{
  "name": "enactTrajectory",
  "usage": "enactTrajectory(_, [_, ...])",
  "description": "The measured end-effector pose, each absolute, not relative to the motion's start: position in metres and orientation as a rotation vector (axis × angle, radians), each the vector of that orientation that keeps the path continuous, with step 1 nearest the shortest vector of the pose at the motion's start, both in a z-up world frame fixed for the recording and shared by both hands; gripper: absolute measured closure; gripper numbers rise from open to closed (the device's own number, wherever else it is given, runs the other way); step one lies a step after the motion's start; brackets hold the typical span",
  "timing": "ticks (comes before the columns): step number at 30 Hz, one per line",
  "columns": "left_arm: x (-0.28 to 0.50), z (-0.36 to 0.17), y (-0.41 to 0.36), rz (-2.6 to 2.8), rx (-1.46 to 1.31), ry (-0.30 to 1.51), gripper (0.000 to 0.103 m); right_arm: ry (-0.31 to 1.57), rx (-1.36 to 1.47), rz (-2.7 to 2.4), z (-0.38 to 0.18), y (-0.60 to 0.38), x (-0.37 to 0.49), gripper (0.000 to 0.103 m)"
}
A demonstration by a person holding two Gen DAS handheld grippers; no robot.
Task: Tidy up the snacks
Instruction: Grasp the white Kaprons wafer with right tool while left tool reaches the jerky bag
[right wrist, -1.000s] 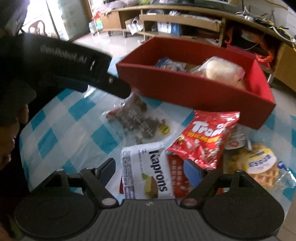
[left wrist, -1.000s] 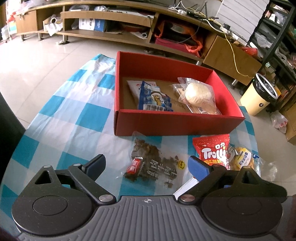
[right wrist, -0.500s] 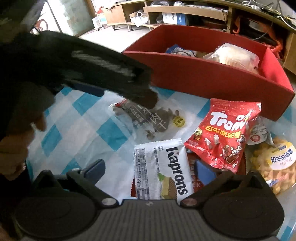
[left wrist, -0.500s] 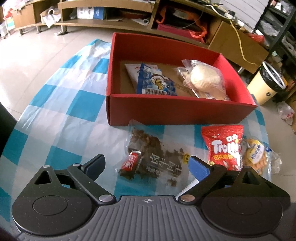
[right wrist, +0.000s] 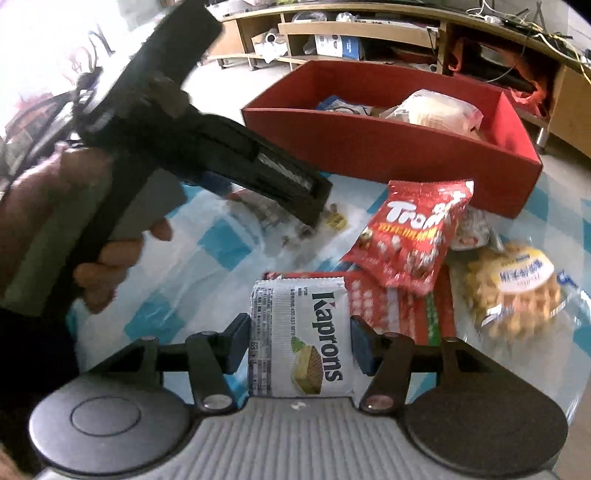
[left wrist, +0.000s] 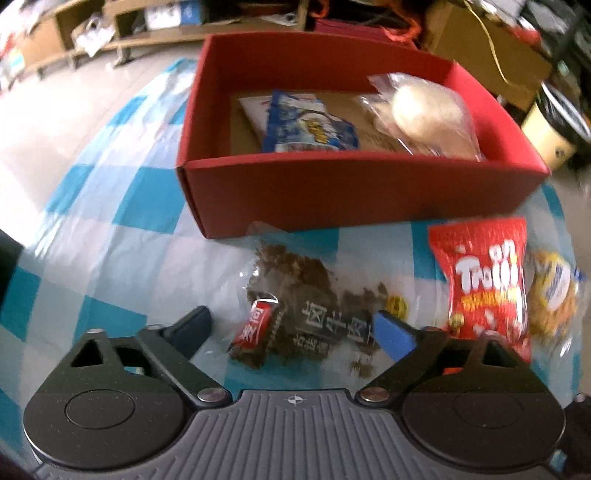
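Note:
A red box (left wrist: 354, 192) on the blue-checked cloth holds a blue snack packet (left wrist: 310, 129) and a wrapped bun (left wrist: 428, 114). My left gripper (left wrist: 291, 325) is open, low over a clear bag of dark dried beef (left wrist: 295, 295) in front of the box. My right gripper (right wrist: 299, 347) has its pads against both sides of a white Kaprons wafer pack (right wrist: 299, 332). A red Trolli bag (right wrist: 410, 229) and a waffle pack (right wrist: 513, 291) lie to the right. The left gripper's body (right wrist: 221, 155) also shows in the right wrist view.
A red patterned packet (right wrist: 391, 306) lies under the Kaprons pack. Low wooden shelves (right wrist: 369, 29) with clutter stand behind the table. A bin (left wrist: 554, 133) stands on the floor at the right. The person's hand (right wrist: 74, 221) holds the left gripper.
My left gripper has dropped toward the dried beef bag. My right gripper has narrowed from wide open until its pads touch the Kaprons pack.

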State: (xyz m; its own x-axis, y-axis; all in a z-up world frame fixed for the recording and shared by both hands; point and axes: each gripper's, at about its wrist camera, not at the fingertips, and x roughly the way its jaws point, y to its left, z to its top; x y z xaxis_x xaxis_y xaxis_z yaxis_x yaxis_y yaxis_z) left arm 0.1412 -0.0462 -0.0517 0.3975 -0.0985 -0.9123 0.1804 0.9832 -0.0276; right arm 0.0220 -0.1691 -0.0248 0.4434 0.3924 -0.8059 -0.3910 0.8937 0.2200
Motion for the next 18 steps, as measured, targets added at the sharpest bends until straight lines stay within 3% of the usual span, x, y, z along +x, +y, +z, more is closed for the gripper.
enactTrajectory(10, [0.104,-0.039,-0.031,-0.270,0.091,1.205,0.040,1.014,0.034,0.484,-0.024,-0.174,0.017,0.047])
enactTrajectory(12, [0.086,-0.040,-0.033,-0.331,0.141,1.226,0.039,1.023,0.033,0.490,-0.024,-0.174,0.016,0.047])
enactTrajectory(18, [0.051,-0.028,-0.047,-0.440,0.353,1.192,0.019,1.048,0.029,0.501,-0.027,-0.177,0.017,0.046])
